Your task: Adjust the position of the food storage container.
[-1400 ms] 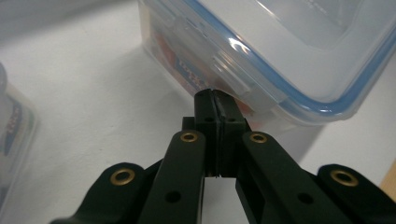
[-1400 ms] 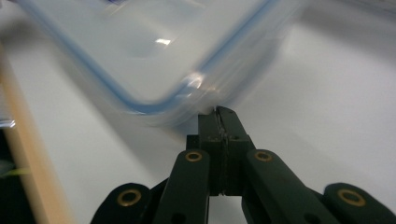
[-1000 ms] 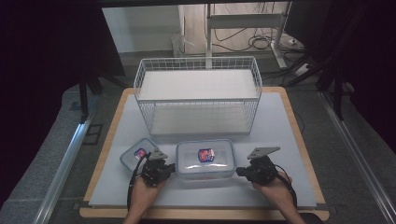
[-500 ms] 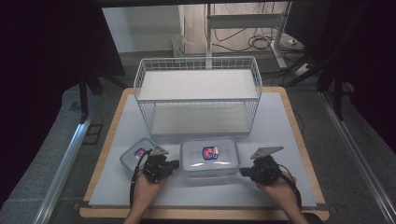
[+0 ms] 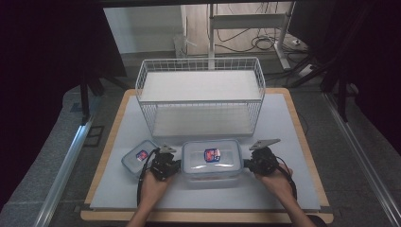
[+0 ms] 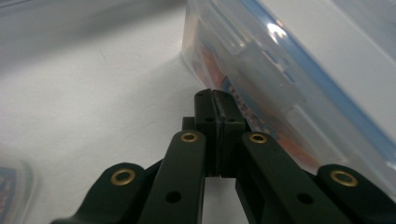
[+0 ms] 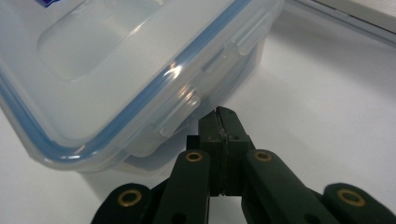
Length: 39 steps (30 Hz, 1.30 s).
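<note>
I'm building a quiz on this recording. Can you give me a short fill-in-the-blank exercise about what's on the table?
1. Both grippers, left and right, have their jaws ____.
2. The large box lies between the two ____.
3. The small box lies to the large box's ____.
4. Behind the boxes stands a white wire ____.

Missing words: shut; grippers; left; basket

Clear lidded container (image 5: 212,161) (blue seal) sits flat, latched.

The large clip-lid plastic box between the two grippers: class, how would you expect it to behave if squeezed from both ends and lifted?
The large box looks rigid, with moulded walls and a clipped lid, so it should probably hold its shape. Its glossy plastic may slip against the shut left gripper and right gripper. Low and wide, it seems unlikely to tip.
</note>
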{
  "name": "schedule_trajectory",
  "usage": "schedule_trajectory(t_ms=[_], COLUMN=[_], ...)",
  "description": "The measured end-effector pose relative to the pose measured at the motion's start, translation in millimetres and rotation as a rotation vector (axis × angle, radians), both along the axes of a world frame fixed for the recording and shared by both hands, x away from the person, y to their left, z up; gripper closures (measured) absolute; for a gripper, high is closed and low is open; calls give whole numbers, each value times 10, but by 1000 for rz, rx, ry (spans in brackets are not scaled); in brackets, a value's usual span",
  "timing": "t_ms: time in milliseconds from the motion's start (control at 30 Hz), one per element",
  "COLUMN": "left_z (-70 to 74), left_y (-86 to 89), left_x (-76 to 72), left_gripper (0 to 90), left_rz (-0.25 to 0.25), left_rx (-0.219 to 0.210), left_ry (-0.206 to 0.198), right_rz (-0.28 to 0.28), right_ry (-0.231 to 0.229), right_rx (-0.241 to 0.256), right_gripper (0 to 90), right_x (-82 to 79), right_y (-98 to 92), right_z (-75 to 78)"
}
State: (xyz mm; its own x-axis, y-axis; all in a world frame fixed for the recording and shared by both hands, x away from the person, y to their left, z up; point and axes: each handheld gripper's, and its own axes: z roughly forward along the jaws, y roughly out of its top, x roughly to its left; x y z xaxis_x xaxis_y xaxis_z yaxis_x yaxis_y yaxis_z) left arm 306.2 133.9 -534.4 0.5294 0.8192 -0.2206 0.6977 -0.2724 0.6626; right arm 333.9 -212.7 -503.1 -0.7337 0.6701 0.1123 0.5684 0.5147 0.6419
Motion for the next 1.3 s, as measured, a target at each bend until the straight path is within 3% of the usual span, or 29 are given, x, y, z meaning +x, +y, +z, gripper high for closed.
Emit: schedule_trajectory(t_ms=[233,633,667,700,733,767,800,867,900,933,967,1000,1033,1167,1300], left_z=[44,80,85,109,109,148,148,215,215,237,252,252,250,183,187], left_y=[27,51,61,84,84,132,132,256,256,296,335,335,354,417,405], left_x=[-66,-197,-202,-244,-244,-309,-309,-427,-427,-468,-506,-506,-520,-495,-489], left_gripper=[900,900,879,824,769,693,637,463,397,397,277,252,231,173,142], left_rz=[1,-31,-39,-29,-29,-13,-13,-23,-23,-42,-73,-73,-78,-76,-71], left_rx=[-1,-49,-50,-21,-21,10,10,43,43,45,33,33,28,5,9], left_ry=[2,10,11,-13,-13,-51,-51,-140,-140,-169,-187,-187,-186,-131,-131], right_rz=[37,22,28,26,26,13,13,-15,-15,-19,-33,-33,-45,-45,-39], right_ry=[10,-6,3,2,2,-11,-11,-30,-30,-38,-50,-50,-56,-75,-88], right_rx=[-49,-46,-34,-31,-31,-14,-14,33,33,49,69,69,79,91,85], right_gripper=[900,900,889,869,869,821,821,660,660,588,455,455,376,282,240], right_x=[-193,-137,-137,-142,-142,-152,-152,-160,-160,-160,-166,-166,-161,-148,-155], right_y=[55,16,-1,-21,-21,-94,-94,-254,-254,-315,-414,-414,-463,-475,-450], right_z=[-18,-20,-16,-6,-6,31,31,88,88,98,97,97,88,85,79])
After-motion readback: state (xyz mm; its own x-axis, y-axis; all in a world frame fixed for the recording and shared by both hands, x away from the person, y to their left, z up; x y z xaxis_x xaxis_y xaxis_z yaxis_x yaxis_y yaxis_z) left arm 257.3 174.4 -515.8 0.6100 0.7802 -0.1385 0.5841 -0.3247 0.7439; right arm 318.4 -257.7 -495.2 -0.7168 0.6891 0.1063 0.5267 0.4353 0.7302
